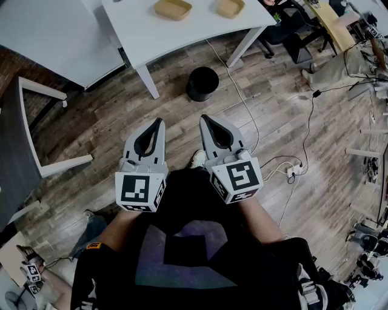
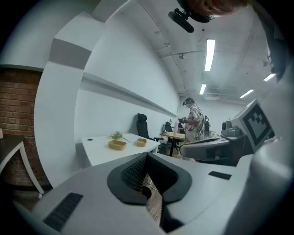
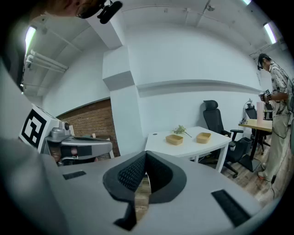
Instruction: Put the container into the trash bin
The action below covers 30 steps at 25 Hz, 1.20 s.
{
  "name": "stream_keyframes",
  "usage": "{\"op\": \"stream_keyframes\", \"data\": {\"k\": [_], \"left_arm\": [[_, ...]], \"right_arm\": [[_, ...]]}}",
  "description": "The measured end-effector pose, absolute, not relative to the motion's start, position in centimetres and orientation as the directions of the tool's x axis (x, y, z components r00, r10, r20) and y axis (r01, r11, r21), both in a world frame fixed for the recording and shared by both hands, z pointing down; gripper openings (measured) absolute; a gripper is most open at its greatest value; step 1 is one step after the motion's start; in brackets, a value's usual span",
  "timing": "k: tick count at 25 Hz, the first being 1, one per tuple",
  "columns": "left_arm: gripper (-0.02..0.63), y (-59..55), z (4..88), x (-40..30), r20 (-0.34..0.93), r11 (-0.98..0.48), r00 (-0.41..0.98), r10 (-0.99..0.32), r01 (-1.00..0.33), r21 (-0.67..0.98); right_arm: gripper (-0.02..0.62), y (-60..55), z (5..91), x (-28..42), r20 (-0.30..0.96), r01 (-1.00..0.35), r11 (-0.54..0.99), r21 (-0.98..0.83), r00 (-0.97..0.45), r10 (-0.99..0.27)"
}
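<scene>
Left hand-held gripper (image 1: 159,120), right hand-held gripper (image 1: 204,117) closed, empty; containers (image 1: 173,8) on table (image 1: 182,31) well ahead.

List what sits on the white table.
On the table: two tan containers, and a green sprig behind them. In the gripper views their walls hide their insides.

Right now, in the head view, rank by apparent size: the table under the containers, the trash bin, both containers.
table
trash bin
left container and right container: alike, both cropped at top, unranked
</scene>
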<state>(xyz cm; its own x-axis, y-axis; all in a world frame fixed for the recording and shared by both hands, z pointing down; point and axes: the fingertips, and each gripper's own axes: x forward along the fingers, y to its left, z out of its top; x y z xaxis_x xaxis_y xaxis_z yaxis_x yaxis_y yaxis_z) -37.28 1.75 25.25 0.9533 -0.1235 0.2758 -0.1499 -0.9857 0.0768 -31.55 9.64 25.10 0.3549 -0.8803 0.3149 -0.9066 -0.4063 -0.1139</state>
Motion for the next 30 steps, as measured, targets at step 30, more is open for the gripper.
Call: {"op": "stream_keyframes", "data": {"k": [30], "left_arm": [[0.008,8.3,24.2,-30.2,0.256,-0.986,0.955,-0.149,-0.163,0.035]], "right_arm": [[0.014,15.6,24.5,-23.9,0.256,-0.916,-0.382,-0.125,0.342,-0.904]]}}
